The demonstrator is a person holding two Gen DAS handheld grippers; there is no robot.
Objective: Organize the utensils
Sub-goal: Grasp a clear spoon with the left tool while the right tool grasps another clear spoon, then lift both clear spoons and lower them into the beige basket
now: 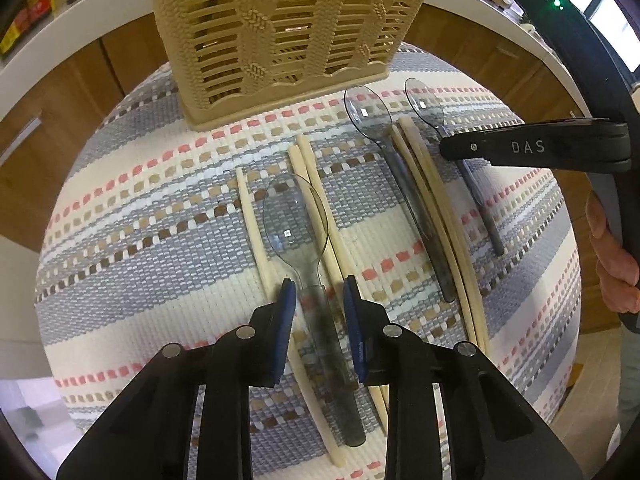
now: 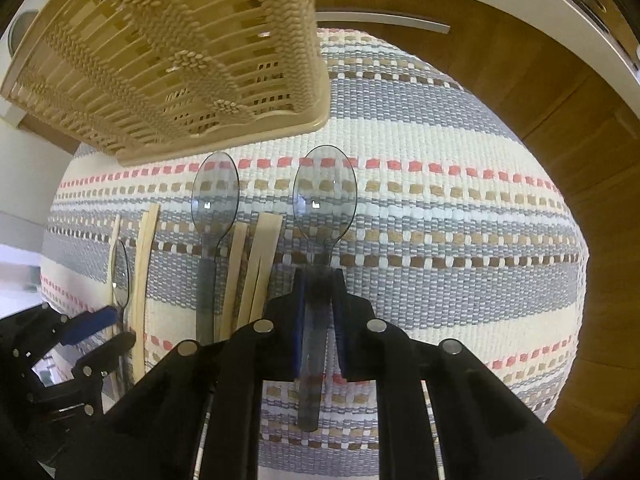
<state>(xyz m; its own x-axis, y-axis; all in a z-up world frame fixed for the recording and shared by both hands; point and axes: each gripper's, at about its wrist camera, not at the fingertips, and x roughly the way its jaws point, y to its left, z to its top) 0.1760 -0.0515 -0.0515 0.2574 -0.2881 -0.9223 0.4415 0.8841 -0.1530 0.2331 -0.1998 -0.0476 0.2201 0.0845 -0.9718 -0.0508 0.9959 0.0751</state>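
The spoons (image 1: 296, 220) are clear smoky-grey plastic, glossy enough to catch small highlights in their bowls, while the chopsticks (image 1: 424, 184) look like pale, matt wood. The basket (image 1: 276, 32) is beige moulded plastic with a raised weave pattern, standing on a coarse woven cloth mat (image 1: 140, 240). The fingers (image 1: 286, 320) carry matt blue pads on smooth black plastic with shiny metal rivets (image 1: 245, 332).
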